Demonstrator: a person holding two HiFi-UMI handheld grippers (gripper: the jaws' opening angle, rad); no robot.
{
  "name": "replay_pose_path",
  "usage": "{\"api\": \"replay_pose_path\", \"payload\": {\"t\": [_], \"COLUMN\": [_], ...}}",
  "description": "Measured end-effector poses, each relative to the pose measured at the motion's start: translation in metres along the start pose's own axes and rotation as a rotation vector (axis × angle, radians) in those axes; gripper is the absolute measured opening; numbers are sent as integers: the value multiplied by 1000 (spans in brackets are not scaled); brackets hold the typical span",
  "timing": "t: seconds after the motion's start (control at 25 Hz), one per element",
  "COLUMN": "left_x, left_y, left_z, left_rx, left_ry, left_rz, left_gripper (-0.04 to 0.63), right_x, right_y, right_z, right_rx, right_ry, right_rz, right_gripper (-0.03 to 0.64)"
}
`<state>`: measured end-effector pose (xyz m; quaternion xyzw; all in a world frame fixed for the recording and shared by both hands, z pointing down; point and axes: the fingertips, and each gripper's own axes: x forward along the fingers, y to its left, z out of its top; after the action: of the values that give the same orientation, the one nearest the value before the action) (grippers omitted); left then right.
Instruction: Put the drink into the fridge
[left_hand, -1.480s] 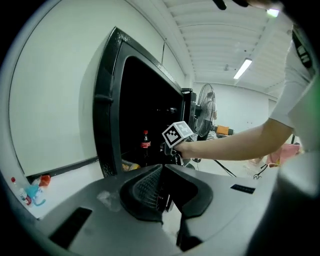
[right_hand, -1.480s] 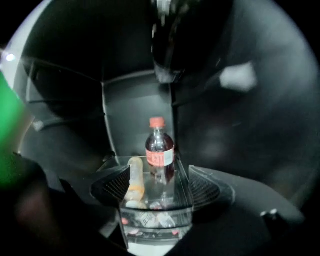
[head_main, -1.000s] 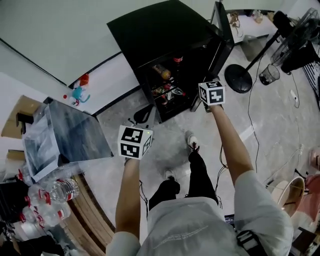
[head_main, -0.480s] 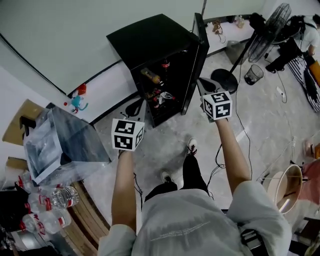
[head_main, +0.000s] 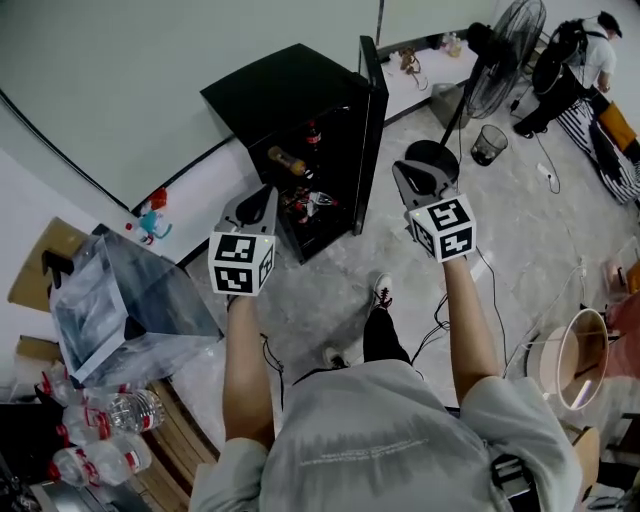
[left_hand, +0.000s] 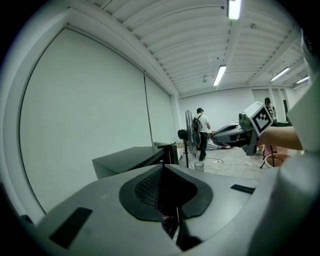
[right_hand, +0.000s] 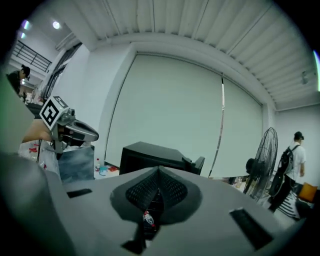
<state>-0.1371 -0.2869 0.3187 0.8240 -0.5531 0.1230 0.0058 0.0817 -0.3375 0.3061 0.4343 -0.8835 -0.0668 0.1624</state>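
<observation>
Facing the open fridge (head_main: 285, 90), the left gripper (head_main: 262, 196) and right gripper (head_main: 409, 173) have jaws pressed together, empty.

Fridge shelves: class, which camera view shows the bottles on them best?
The head view: it looks down into the open fridge, where bottles show on the shelves. The left gripper view shows only its black outside; the right gripper view the same, plus a sliver of the inside between its jaws.

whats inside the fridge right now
The fridge is open: an upright red-capped bottle on top, an amber bottle lying below, more drinks lower down. The dark back cannot be seen.
</observation>
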Motion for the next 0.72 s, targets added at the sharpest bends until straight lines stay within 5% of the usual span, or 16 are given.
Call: {"api": "replay_pose_path", "payload": {"t": [0.72], "left_x": [-37], "left_y": [-11], "left_z": [59], "left_rx": [109], "left_ry": [-102], "left_rz": [-6], "left_gripper": [15], "right_x": [-52], "right_y": [24], "right_z": [61], "right_rx": [-42], "right_ry": [-102], "right_rz": [12], "right_gripper": [0]}}
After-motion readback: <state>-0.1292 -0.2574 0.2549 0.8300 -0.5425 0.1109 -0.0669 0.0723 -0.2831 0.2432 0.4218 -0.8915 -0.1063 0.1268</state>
